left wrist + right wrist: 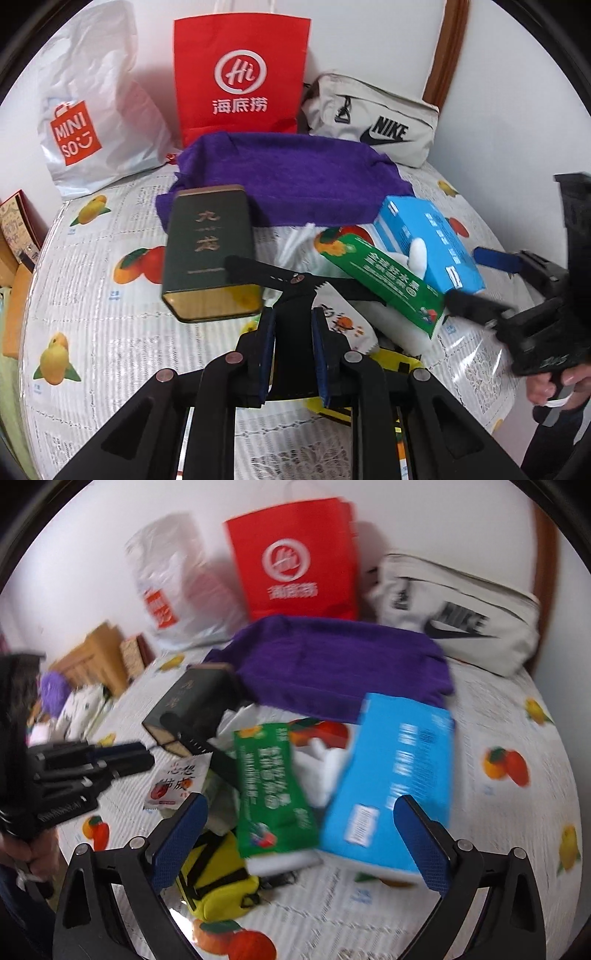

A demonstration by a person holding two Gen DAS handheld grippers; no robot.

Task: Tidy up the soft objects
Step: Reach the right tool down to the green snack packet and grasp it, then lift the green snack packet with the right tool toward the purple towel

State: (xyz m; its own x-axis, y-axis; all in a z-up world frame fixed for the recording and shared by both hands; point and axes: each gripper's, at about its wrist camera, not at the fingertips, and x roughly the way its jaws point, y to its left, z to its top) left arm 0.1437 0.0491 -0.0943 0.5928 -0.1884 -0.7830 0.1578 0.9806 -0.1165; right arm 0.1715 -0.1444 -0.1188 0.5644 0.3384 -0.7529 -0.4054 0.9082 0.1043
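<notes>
Fruit-printed cloth covers the desk (pixel 92 288), which meets a white wall. Along that wall stand a red paper bag (pixel 242 74), a white Miniso bag (pixel 96 122) and a Nike pouch (pixel 373 118). Before them lies the purple towel (pixel 284 177), spread flat. Nearer sit a blue tissue box (pixel 391 782), a dark green tin (pixel 210 251) and a green packet (pixel 271 786). Left gripper (pixel 293 325): jaws nearly closed, holding nothing. Right gripper (pixel 295 842): jaws wide apart, empty, over the packet.
</notes>
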